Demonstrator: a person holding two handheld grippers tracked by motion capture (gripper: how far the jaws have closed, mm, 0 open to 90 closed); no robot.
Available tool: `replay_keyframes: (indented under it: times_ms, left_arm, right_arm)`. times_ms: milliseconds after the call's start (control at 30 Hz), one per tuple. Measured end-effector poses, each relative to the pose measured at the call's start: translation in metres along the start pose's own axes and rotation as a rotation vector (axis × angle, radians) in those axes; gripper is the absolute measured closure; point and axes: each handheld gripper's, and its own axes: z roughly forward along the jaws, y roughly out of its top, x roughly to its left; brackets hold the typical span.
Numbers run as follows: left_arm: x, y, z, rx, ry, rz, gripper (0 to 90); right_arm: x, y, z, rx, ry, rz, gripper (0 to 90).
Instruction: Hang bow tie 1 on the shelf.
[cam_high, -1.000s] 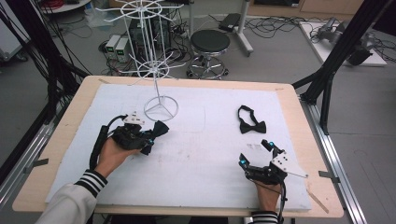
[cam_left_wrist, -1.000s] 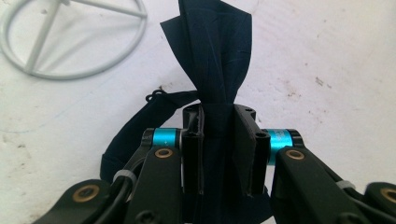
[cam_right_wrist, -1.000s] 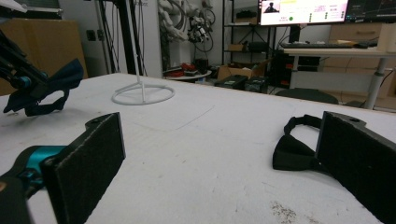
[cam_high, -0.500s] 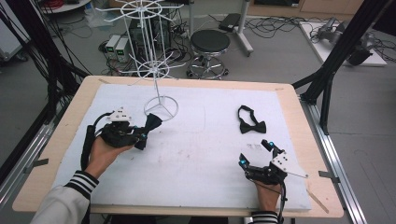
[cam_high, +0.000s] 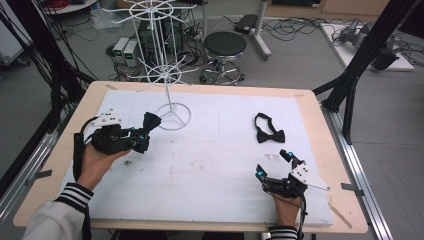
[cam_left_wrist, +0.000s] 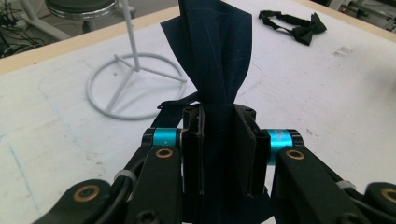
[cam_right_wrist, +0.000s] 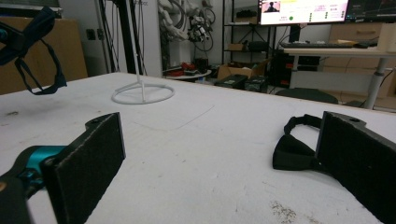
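Lifted off the sheet since the earlier frame, the left gripper (cam_high: 141, 139) is now hovering just short of the wire stand (cam_high: 172, 116), its jaws pinching a dark bow tie (cam_left_wrist: 217, 56) that is sticking up between them. Across from it, the right gripper (cam_high: 274, 165) is resting on the white sheet (cam_high: 215, 170) with jaws spread wide, a second bow tie (cam_high: 269, 132) lying just ahead. Beyond the wooden table (cam_high: 320, 130), a round stool (cam_high: 225, 45) and cables are cluttering the floor.
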Motion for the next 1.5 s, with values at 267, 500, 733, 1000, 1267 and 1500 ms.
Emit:
replay_keyframes:
  times_ms: [267, 500, 733, 1000, 1267, 1500]
  left_arm:
    - [0.004, 0.005, -0.011, -0.062, 0.026, -0.017, 73.9]
    - [0.011, 0.013, -0.025, -0.116, 0.064, -0.028, 73.9]
    - [0.017, 0.021, -0.036, -0.141, 0.099, -0.030, 73.9]
    - [0.023, 0.030, -0.041, -0.175, 0.145, -0.048, 73.9]
    - [0.026, 0.046, -0.046, -0.207, 0.171, -0.045, 73.9]
    - [0.026, 0.065, -0.046, -0.215, 0.191, -0.024, 73.9]
  right_arm:
    - [0.000, 0.000, 0.000, -0.001, -0.001, -0.003, 0.7]
    - [0.000, 0.000, 0.000, -0.001, -0.001, -0.003, 0.7]
    - [0.000, 0.000, 0.000, -0.001, -0.001, -0.004, 0.7]
    - [0.000, 0.000, 0.000, -0.001, -0.001, -0.004, 0.7]
    - [0.000, 0.000, 0.000, -0.001, 0.000, -0.004, 0.7]
    - [0.000, 0.000, 0.000, 0.001, 0.000, -0.002, 0.7]
